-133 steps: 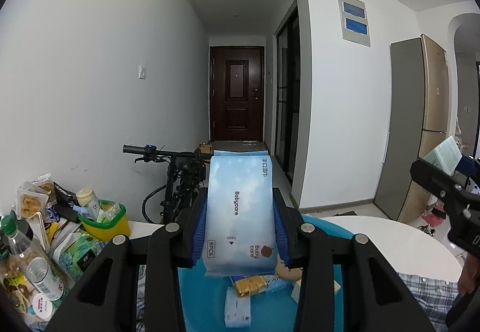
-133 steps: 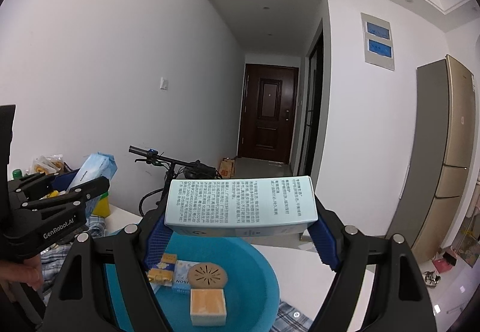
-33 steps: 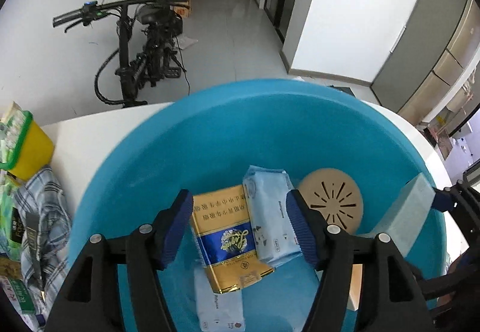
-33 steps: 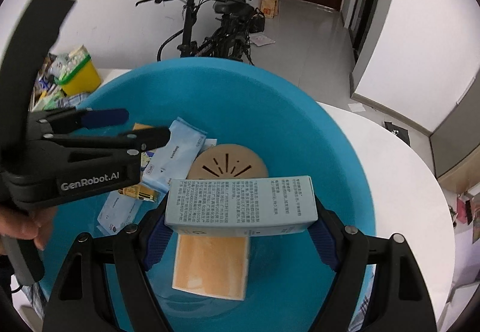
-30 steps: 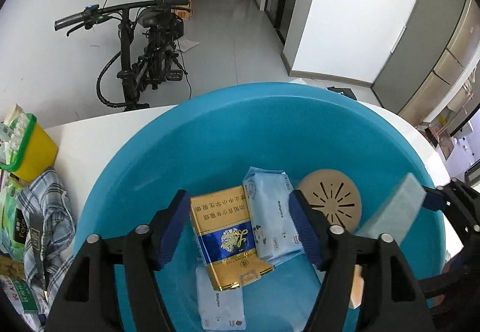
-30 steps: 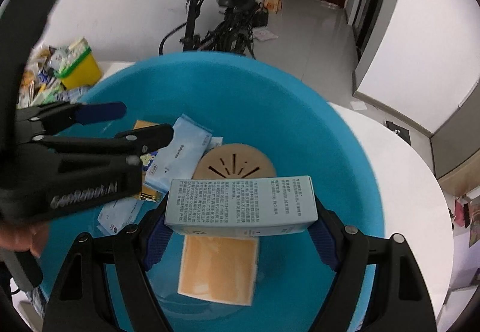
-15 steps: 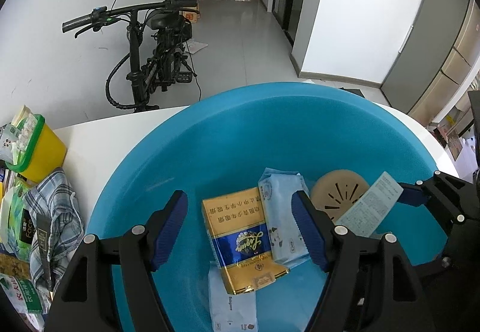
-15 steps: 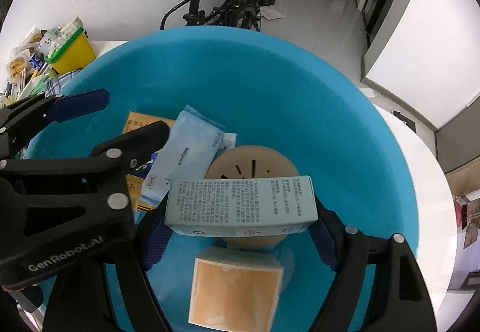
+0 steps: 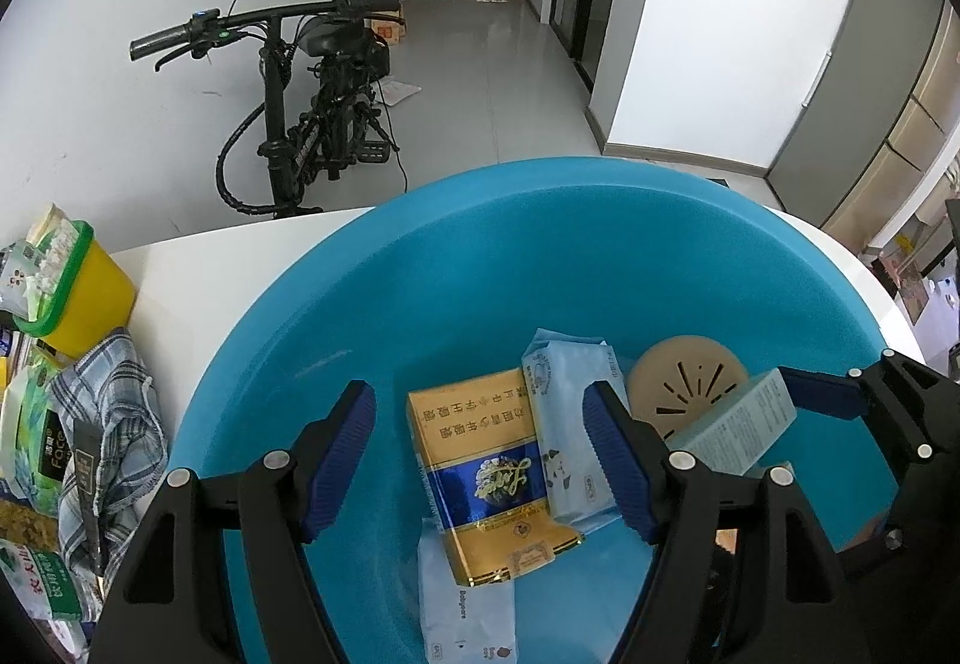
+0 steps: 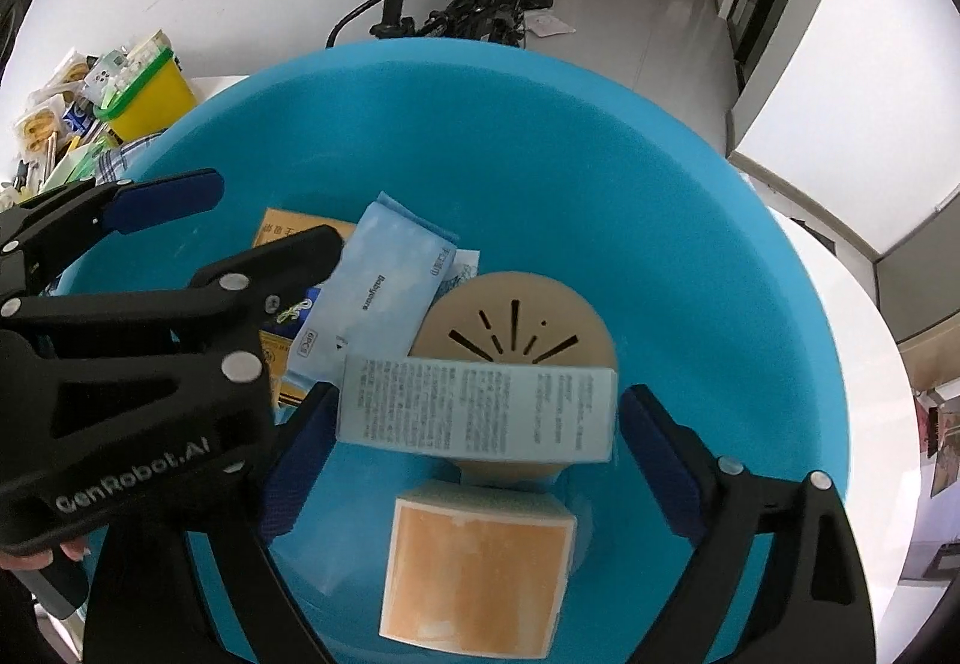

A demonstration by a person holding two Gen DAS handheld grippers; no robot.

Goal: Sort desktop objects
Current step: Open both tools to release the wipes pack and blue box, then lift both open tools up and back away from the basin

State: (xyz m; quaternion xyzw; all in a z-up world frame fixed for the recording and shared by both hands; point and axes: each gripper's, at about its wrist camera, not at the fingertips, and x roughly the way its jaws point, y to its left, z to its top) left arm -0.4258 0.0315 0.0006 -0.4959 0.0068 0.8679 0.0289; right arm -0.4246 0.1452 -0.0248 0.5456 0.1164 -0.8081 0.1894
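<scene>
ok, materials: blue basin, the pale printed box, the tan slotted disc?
Blue basin: likely moulded plastic, smooth with a soft sheen. Pale printed box: thin matte cardboard, sharp folded edges, fine print. Tan slotted disc: matte, probably plastic; could be wood composite.

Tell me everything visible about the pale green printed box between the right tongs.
The pale green box is a long carton, apparently cardboard, with small dark print covering its facing side. It lies crosswise, slightly tilted, between the right tongs, whose jaws are opening with gaps at both ends. It hangs over the round tan disc inside the blue basin; whether it touches the disc is unclear.
</scene>
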